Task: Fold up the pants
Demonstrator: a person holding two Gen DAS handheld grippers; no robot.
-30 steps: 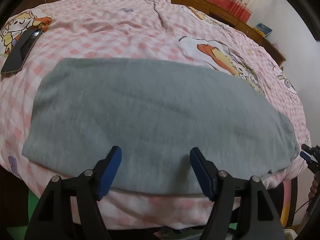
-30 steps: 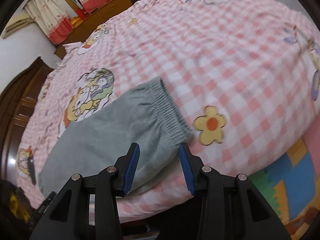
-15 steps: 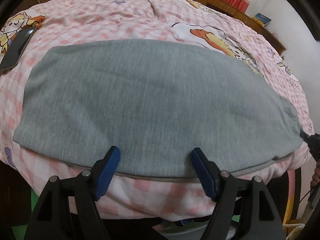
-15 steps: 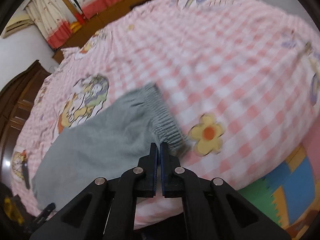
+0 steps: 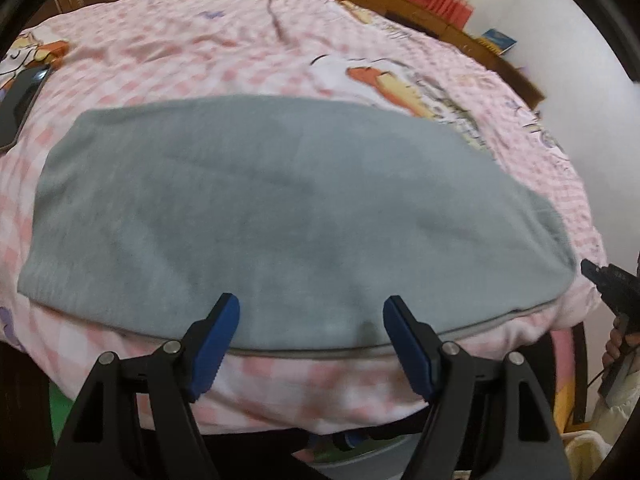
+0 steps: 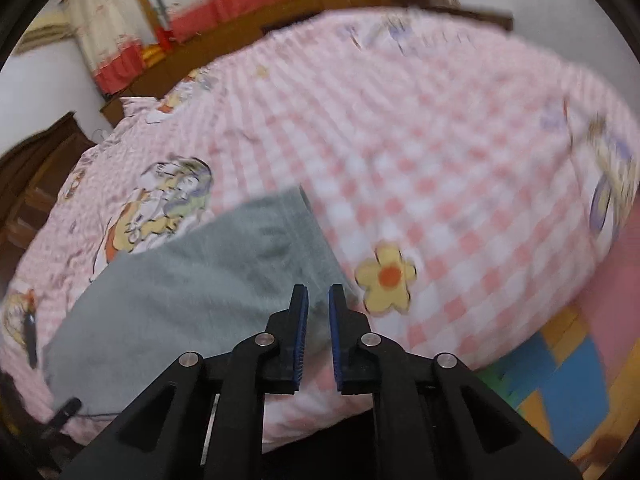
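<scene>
Grey pants (image 5: pixel 280 216) lie flat and lengthwise along the near edge of a bed with a pink checked cover (image 5: pixel 240 32). My left gripper (image 5: pixel 310 320) is open and empty, its blue pads just over the pants' near edge. In the right wrist view the pants (image 6: pixel 192 300) end in an elastic waistband (image 6: pixel 316 240). My right gripper (image 6: pixel 319 300) stands slightly open at the waistband's near corner, with a narrow gap between the pads and no cloth pinched. The right gripper also shows in the left wrist view (image 5: pixel 596 276) at the far right.
A dark phone (image 5: pixel 20 100) lies on the bed at the far left. Wooden furniture (image 6: pixel 24 184) and red-trimmed curtains (image 6: pixel 132 40) stand behind the bed. Coloured foam floor mats (image 6: pixel 568 384) lie beside the bed at the right.
My right gripper closed at the waistband half a second ago and has now opened a little. My left gripper pulled back slightly from the pants and stayed open.
</scene>
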